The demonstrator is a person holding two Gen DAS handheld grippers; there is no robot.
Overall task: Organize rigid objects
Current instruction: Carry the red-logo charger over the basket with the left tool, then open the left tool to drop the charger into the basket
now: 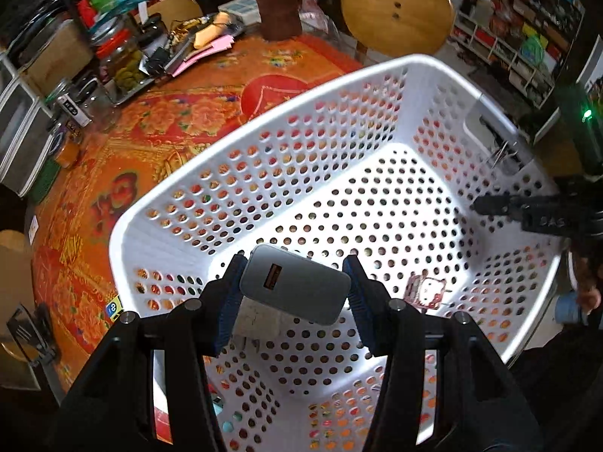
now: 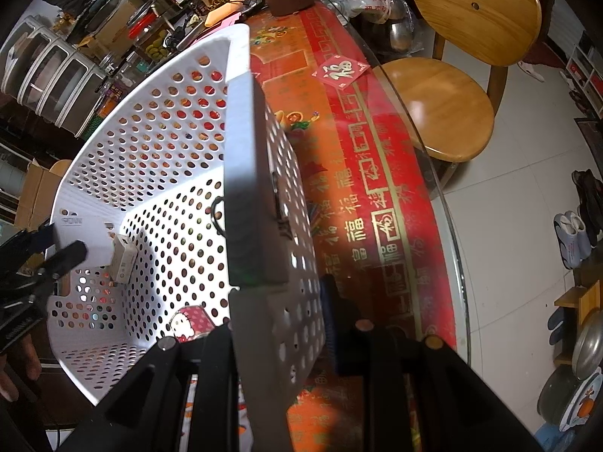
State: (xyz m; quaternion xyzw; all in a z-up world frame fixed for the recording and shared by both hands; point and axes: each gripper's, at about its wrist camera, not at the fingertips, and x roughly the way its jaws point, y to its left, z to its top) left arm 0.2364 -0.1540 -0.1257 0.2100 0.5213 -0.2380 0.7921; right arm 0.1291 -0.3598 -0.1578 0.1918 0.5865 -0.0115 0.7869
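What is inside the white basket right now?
On the white basket's floor lies a cartoon-cat item. The left gripper holds a grey charger above it. The floor beneath the charger and gripper is hidden.

The basket (image 1: 233, 173) was seen in white, its walls and floor dotted with rows of round holes. The charger (image 1: 297, 288) was shown in grey with an orange port, and blue pads (image 1: 230, 301) were carried on the black left tool (image 1: 296, 297). A pink and white cartoon sticker (image 1: 427, 290) was patterned with a cat face. The counter (image 1: 158, 120) was covered in red and orange cloth printed with flowers and gold characters. The chair (image 2: 448, 105) was finished in pale wood.
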